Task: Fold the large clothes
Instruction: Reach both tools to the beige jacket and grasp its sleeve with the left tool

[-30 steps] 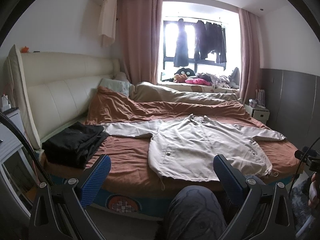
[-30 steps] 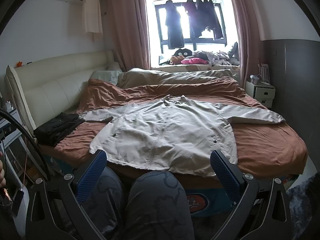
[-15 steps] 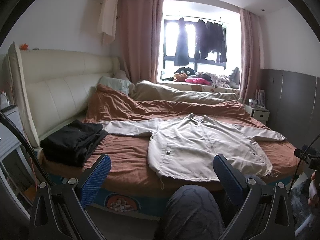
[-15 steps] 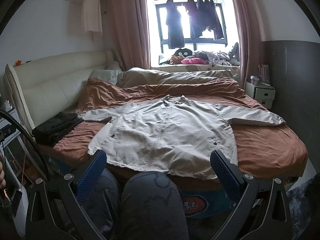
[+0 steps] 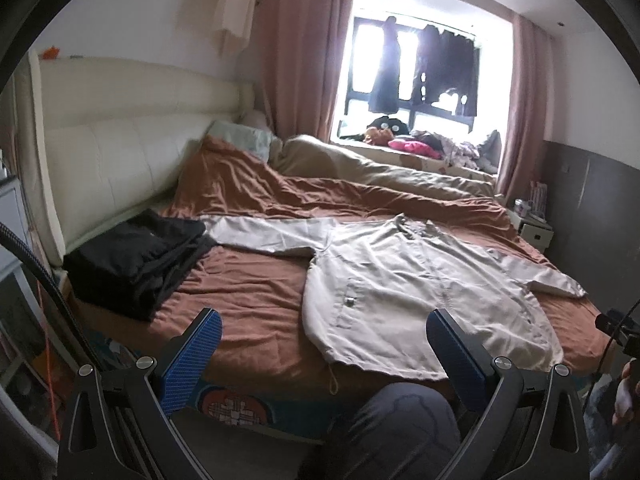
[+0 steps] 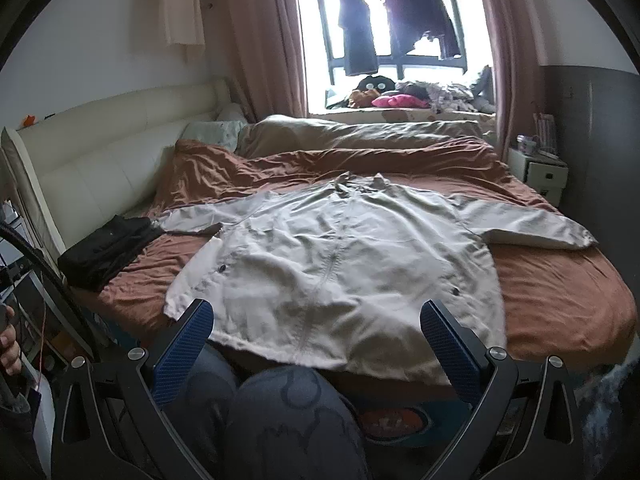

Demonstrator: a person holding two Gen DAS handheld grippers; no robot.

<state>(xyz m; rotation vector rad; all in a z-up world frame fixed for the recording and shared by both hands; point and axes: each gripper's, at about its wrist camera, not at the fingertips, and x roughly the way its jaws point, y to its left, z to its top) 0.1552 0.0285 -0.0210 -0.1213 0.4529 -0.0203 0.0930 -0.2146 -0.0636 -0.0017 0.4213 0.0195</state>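
A large beige jacket (image 5: 420, 276) lies spread flat, front up, sleeves out, on the brown bedspread (image 5: 248, 292); it also shows in the right wrist view (image 6: 332, 264). My left gripper (image 5: 324, 344) is open and empty, held in front of the bed's near edge, left of the jacket's hem. My right gripper (image 6: 316, 332) is open and empty, just before the middle of the hem. Neither touches the jacket.
A folded black garment pile (image 5: 136, 256) lies at the bed's left by the cream headboard (image 5: 120, 148). A rumpled duvet (image 6: 360, 132) lies at the far side. A white nightstand (image 6: 540, 172) stands at the right. The person's knees (image 6: 288, 416) are below.
Both grippers have moved closer to the bed and tilted down a little. The jacket has not moved. Both stay open.
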